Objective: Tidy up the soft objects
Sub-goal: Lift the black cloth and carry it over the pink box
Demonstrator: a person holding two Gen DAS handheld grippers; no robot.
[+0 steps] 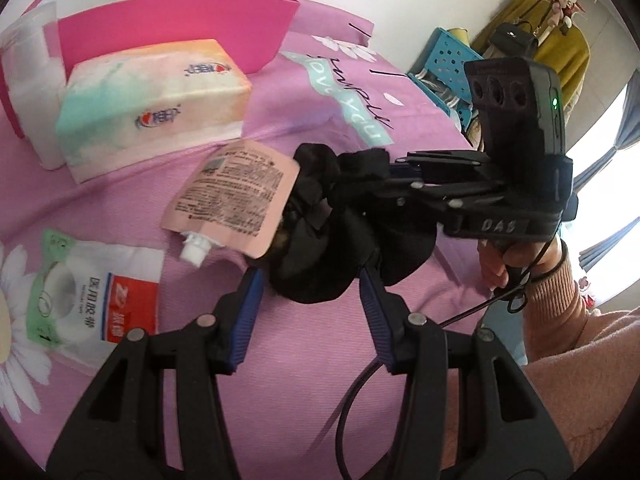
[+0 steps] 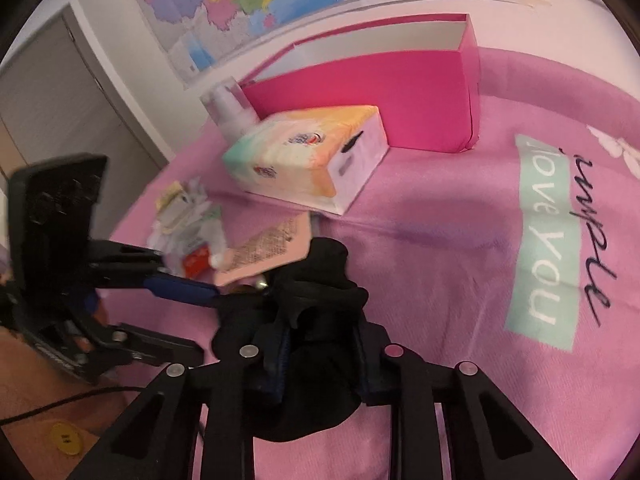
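The black cloth (image 1: 336,248) lies bunched on the pink bedspread (image 1: 280,360), its long axis apparently running from the pink pouch (image 1: 236,196) toward the right gripper (image 2: 320,344), which is clenched on it. The left gripper (image 1: 310,284) straddles the cloth's near edge, fingers apart, not pressing

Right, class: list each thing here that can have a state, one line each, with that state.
black cloth: bunched on the bedspread, pinched by the right gripper
right gripper: shut on the cloth
left gripper: open, fingers either side of the cloth
pink box: open
pink pouch: lying flat, capped
tissue pack: sealed
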